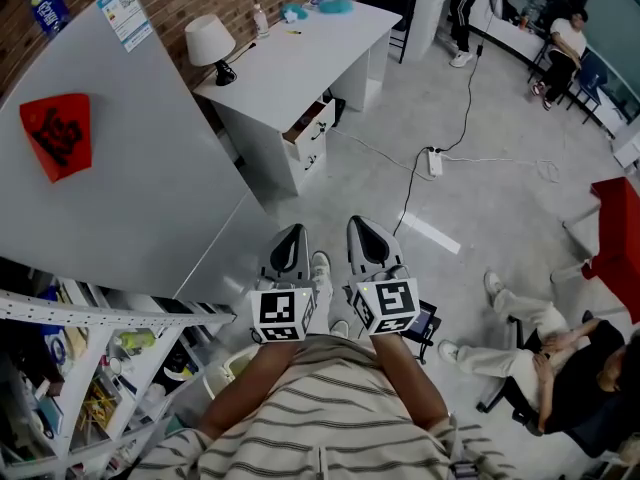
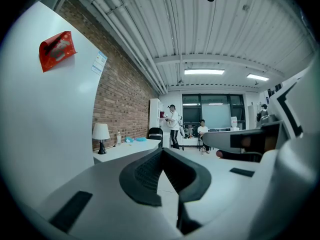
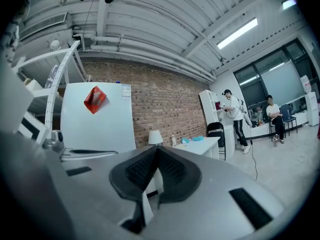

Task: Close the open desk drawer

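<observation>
**A:** How are the claws set?

**B:** The left gripper (image 1: pixel 292 240) has its two jaws pressed together at the tips, with nothing between them. The right gripper (image 1: pixel 368 236) is the same. Both are smooth pale grey plastic shells, and each carries a cube with black-and-white square markers at the back, close against a striped shirt.

**A:** And seen from their own cameras?

**B:** In each gripper view the dark pads (image 2: pixel 145 176) are ribbed and rubbery, and they taper to a point where they meet. The right gripper's pads (image 3: pixel 137 171) look alike.

**A:** Where is the drawer?

**B:** The drawer (image 1: pixel 308 126) stands pulled out from the near front of a white desk (image 1: pixel 290 63), well apart from both grippers, across bare grey concrete floor. It is a shallow white box with a flat face. Something brownish shows inside, too small to identify.

**A:** What is on the desktop?

**B:** There is a table lamp (image 1: pixel 209 41) with a white conical shade on a black base. Farther back stand a small bottle (image 1: pixel 260 18) and a teal item (image 1: pixel 335 6).

**A:** Anything else nearby?

**B:** A white power strip (image 1: pixel 435 161) lies on the floor with a dark cable. To the left, a smooth white panel (image 1: pixel 130 168) bears a red paper square (image 1: pixel 58 133).
</observation>
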`<state>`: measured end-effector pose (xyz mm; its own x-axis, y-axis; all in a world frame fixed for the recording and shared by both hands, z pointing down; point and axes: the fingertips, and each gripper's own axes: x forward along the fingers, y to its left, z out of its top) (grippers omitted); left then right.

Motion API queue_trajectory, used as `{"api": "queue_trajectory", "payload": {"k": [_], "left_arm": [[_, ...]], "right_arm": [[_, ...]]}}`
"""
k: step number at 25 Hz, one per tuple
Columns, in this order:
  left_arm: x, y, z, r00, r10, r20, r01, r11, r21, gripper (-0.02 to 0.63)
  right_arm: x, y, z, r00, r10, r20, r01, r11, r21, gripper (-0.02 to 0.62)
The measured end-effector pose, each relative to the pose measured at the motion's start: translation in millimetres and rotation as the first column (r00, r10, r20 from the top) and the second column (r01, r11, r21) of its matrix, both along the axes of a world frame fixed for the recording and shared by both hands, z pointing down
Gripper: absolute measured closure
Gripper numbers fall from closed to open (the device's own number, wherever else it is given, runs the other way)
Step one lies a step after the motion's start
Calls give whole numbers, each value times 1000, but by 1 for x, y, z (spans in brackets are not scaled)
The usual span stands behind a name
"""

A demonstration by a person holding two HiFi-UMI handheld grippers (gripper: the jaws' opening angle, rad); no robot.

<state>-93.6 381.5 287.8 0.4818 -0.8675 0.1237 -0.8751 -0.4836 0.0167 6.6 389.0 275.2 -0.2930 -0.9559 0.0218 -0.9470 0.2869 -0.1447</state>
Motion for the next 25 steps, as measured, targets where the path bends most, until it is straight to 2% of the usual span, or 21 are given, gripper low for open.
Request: {"api": "queue_trajectory", "payload": {"k": [10, 25], "left_arm": [[11, -32, 1, 1000, 3, -7, -3, 1000, 6, 598], [24, -136, 22, 1000, -4, -10, 4, 1000, -24, 598]], "right_arm": [[11, -29, 0, 1000, 5, -17, -5, 1000, 1, 594], [24, -131, 19, 1000, 7, -28, -8, 999, -33, 594]]}}
